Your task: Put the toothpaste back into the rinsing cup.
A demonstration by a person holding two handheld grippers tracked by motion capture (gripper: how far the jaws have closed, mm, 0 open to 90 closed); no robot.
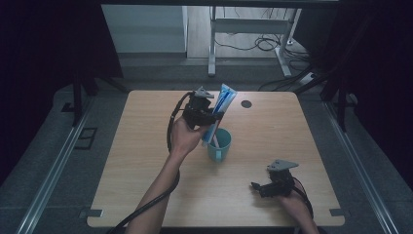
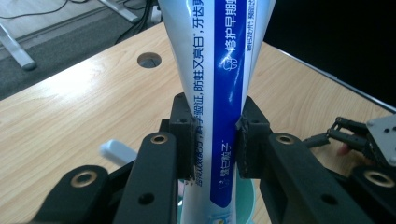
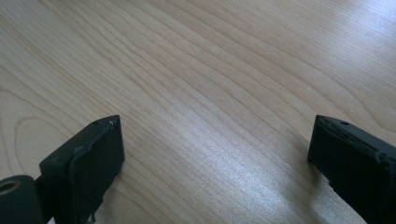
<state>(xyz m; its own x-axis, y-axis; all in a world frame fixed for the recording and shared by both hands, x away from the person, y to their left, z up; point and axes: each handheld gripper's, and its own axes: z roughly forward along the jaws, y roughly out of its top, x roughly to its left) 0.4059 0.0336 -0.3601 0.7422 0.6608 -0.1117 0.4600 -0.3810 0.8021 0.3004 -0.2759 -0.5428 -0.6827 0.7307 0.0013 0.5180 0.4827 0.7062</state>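
One glossy blue-and-white toothpaste tube, flat and wide at its top end and narrower lower down, stands nearly upright with its lower end inside a single round teal cup near the middle of the table, a pale wood-grain top. The left gripper clamps the tube between its black pads. The right gripper rests with jaws wide apart and nothing between them.
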